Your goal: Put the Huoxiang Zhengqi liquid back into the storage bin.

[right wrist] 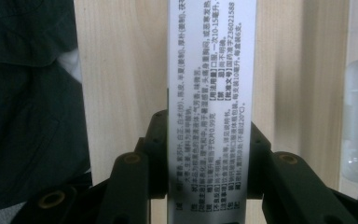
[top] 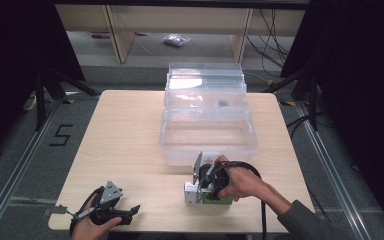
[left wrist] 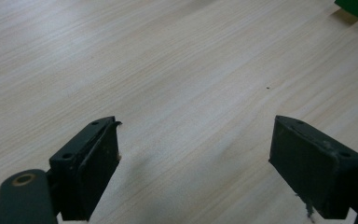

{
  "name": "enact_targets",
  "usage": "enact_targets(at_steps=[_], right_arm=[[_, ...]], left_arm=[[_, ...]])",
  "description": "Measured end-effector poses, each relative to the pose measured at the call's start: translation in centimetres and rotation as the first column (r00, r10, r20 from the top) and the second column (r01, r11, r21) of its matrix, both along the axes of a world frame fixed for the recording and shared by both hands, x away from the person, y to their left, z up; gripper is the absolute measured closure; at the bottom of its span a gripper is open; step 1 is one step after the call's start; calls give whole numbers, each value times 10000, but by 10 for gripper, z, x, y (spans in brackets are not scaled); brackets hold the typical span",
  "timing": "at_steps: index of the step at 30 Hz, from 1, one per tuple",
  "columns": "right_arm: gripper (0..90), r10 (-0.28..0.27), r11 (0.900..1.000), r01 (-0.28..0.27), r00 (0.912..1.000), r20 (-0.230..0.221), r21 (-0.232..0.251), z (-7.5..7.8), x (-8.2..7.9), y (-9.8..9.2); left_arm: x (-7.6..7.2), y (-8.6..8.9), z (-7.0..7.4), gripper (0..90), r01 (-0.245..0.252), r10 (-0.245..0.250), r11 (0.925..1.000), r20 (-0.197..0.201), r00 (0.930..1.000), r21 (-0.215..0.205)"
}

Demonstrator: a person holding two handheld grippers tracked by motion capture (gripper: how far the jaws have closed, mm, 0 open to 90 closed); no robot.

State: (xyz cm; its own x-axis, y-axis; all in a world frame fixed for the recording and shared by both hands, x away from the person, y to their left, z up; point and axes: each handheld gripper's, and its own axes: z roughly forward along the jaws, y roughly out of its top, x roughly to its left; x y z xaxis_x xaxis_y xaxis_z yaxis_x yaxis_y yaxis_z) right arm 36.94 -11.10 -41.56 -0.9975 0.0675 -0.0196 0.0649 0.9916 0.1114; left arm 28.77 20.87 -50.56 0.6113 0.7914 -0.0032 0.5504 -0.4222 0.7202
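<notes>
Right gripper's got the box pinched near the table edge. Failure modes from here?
1. The right gripper clamps the white-and-green box across its narrow printed side; the carton might crush or twist free when lifted.
2. The clear plastic bin stands just beyond the box, so a forward swing may clip its near wall.
3. The left gripper rests open over bare table, so nothing backs up a slip.

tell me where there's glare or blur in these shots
High view: glare patch on the clear plastic box's far section, surroundings dark. Left gripper view: soft sheen on the wooden table, fingers slightly soft. Right gripper view: dim, but the carton's print stays sharp.
</notes>
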Motion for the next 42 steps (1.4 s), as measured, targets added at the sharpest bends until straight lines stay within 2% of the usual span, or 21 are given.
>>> enact_targets(at_steps=[4, 7, 11, 12, 13, 14, 15, 20, 21, 22, 25, 26, 29, 31, 32, 33, 36, 38, 39, 41, 42], right_arm=[[641, -127, 9999, 127, 9999, -11, 90, 8, 1, -2], [641, 106, 9998, -107, 9999, 50, 149, 13, 4, -3], [641, -499, 9987, 499, 9987, -85, 104, 19, 2, -7], [641, -225, 9994, 227, 9997, -76, 264, 19, 5, -8], [641, -388, 9989, 391, 9992, -105, 254, 20, 5, -9], [641, 20, 9993, -18, 10000, -42, 381, 19, 8, -9], [641, -190, 9993, 193, 9998, -91, 324, 21, 7, -10], [641, -77, 9988, 83, 9999, -120, 486, 24, 10, -14], [641, -362, 9986, 364, 9993, -78, 392, 26, 9, -15], [640, 28, 9985, -26, 10000, -31, 552, 26, 12, -16], [641, -351, 9979, 352, 9994, -28, 545, 31, 11, -19], [641, -61, 9976, 60, 10000, 17, 691, 32, 14, -20], [640, -480, 9967, 478, 9988, 12, 651, 38, 12, -24], [641, -136, 9965, 130, 9999, 75, 831, 41, 15, -27], [641, -514, 9960, 510, 9987, 43, 739, 45, 13, -28], [641, -133, 9963, 120, 9998, 150, 849, 46, 16, -28], [641, -683, 9949, 672, 9976, 125, 749, 54, 13, -31], [641, -348, 9956, 327, 9991, 231, 882, 57, 16, -32], [641, -664, 9946, 646, 9976, 190, 807, 59, 14, -33], [641, -342, 9949, 322, 9992, 202, 955, 62, 17, -34], [641, -761, 9929, 738, 9969, 211, 930, 65, 14, -34]], left_arm=[[0, 0, 0, 150, 17, -17, 10000, 13, 10000, 6], [0, 0, 0, 151, 6, -6, 10000, 43, 10000, -4], [0, 0, 0, 151, 8, -8, 10000, 2, 10000, 7], [0, 0, 0, 151, 8, -8, 10000, 2, 10000, 7], [0, 0, 0, 151, 14, -14, 10000, 11, 10000, 3], [0, 0, 0, 151, 33, -33, 10000, -20, 10000, -67], [0, 0, 0, 151, 87, -87, 10000, -45, 10000, -2], [0, 0, 0, 151, 59, -59, 10000, -40, 10000, -32], [0, 0, 0, 151, 60, -60, 10000, -44, 10000, -14], [0, 0, 0, 151, 33, -33, 10000, -27, 10000, -48], [0, 0, 0, 151, -74, 74, 10000, -16, 10000, -32], [-1, -1, 0, 151, -78, 77, 9999, -48, 10000, -115], [0, 0, 0, 151, 13, -13, 10000, -77, 10000, -34], [0, -1, 0, 151, -47, 46, 9999, -63, 10000, -93], [0, -1, 0, 151, -53, 52, 9999, -52, 10000, -108], [0, -1, 0, 151, -51, 50, 9999, -64, 10000, -94], [0, 0, 0, 151, -107, 107, 9999, -37, 9999, -70], [0, 0, 0, 151, -83, 83, 9999, -54, 10000, -134], [0, 0, 0, 151, -58, 57, 9999, -54, 10000, -114], [0, 0, 0, 151, -59, 58, 9999, -53, 10000, -115], [0, 0, 0, 151, -65, 64, 9999, -44, 10000, -115]])
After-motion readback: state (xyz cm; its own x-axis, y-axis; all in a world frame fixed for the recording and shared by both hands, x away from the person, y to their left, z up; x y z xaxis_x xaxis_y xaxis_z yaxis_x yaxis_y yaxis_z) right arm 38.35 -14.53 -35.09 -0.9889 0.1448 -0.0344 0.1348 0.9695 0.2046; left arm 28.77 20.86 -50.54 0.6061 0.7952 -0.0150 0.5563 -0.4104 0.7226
